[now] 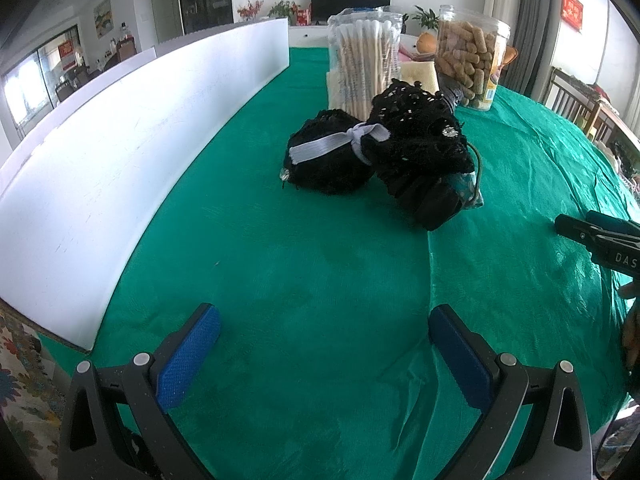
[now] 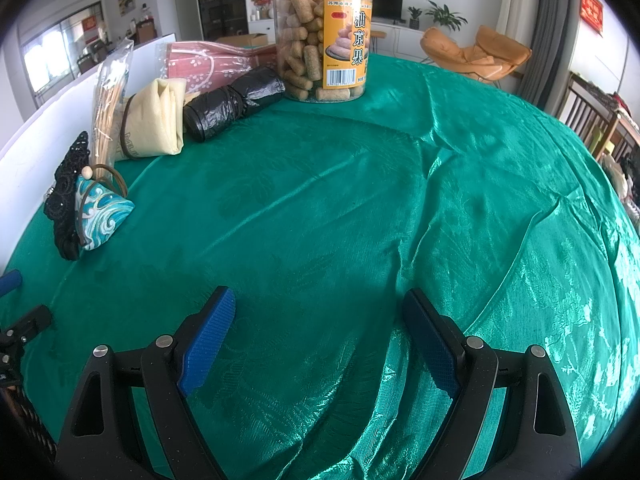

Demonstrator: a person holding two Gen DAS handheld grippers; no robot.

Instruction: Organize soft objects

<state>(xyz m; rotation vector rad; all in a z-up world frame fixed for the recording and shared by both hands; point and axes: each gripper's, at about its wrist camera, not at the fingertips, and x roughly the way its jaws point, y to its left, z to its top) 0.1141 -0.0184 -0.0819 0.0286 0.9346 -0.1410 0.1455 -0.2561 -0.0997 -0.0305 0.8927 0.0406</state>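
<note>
Black lace bundle [image 1: 376, 140], tied with a pale grey ribbon [image 1: 340, 142], lies straight ahead of the left gripper [image 1: 324, 356], well apart from its tips; jaws wide apart, nothing between the blue pads [image 1: 188, 360]. A teal wave-print pouch [image 2: 102, 212] leans against the far side of the lace, seen up and to the left of the right gripper [image 2: 320, 344], also spread open and empty. Beyond the lace: a packet of cotton swabs [image 1: 366, 64], a folded cream cloth [image 2: 156, 120], a roll of black bags [image 2: 232, 102], a pink patterned pack [image 2: 200, 60], then a clear jar of snack sticks [image 2: 324, 40]. All sit on a wrinkled, shiny green tablecloth [image 2: 400, 200]. White foam board [image 1: 120, 152] stands along the left gripper's left side. Room behind: a dark screen [image 1: 350, 0] on a white cabinet, potted plants, orange lounge chair [image 2: 476, 54], grey curtain, wooden chairs at right.
</note>
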